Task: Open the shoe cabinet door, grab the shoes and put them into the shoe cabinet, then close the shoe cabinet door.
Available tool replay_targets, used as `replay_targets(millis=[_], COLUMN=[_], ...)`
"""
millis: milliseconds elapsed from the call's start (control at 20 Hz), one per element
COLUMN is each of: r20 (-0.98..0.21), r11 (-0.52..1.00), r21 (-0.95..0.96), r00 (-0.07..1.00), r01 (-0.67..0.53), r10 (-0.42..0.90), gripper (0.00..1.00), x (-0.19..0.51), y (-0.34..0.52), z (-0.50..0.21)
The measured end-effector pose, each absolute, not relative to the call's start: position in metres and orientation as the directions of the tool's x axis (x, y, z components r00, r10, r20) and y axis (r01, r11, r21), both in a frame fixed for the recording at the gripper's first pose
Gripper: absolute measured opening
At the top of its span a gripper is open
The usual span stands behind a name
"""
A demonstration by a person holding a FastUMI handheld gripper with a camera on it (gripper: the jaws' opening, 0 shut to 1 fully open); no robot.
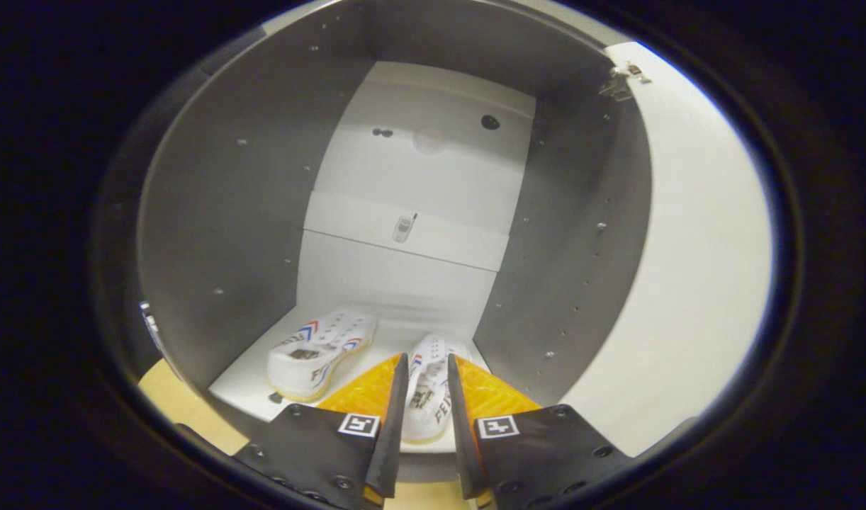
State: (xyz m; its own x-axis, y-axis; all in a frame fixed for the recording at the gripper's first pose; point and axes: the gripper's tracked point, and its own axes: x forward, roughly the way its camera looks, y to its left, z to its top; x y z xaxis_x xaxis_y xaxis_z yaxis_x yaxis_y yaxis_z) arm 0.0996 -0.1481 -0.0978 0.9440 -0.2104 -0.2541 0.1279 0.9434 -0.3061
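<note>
Shoe cabinet (227, 212) interior with two shoes, seen from the hand-held gripper (427, 397).

From left to right: the grey left wall of the cabinet rose from a white floor panel; the left shoe (319, 352), white with red and blue stripes, lay on that floor with its toe pointing inward toward the back panel (419, 177). The right shoe (429, 389), of the same pattern, lay on the floor beside it, between the fingers (397, 411), which stood narrowly apart on either side of it; whether both pressed on it could not be told. The grey right wall followed, then the open white cabinet door (695, 248), hinged at its upper corner.
</note>
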Motion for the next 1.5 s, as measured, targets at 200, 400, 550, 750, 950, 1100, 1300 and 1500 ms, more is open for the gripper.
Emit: replay_targets(millis=[200, 400, 550, 750, 950, 1100, 1300, 1500], r20=[-0.220, -0.191, -0.168, -0.125, -0.110, -0.095, -0.079, -0.089], r11=[0.959, 0.967, 0.962, 0.944, 0.934, 0.938, 0.930, 0.942], r21=[-0.247, -0.202, -0.182, -0.144, -0.139, -0.121, -0.146, -0.125], r00=[0.956, 0.962, 0.957, 0.941, 0.933, 0.936, 0.933, 0.942], r01=[0.138, 0.158, 0.204, 0.297, 0.328, 0.326, 0.339, 0.312], r10=[-0.194, -0.197, -0.235, -0.315, -0.344, -0.338, -0.352, -0.324], gripper=[0.36, 0.36, 0.36, 0.36, 0.36, 0.36, 0.36, 0.35], x=[0.038, -0.017, -0.058, -0.112, -0.152, -0.185, -0.217, -0.239], y=[-0.133, -0.136, -0.151, -0.189, -0.212, -0.231, -0.264, -0.293], z=[-0.064, -0.034, -0.015, 0.016, 0.031, 0.044, 0.058, 0.064])
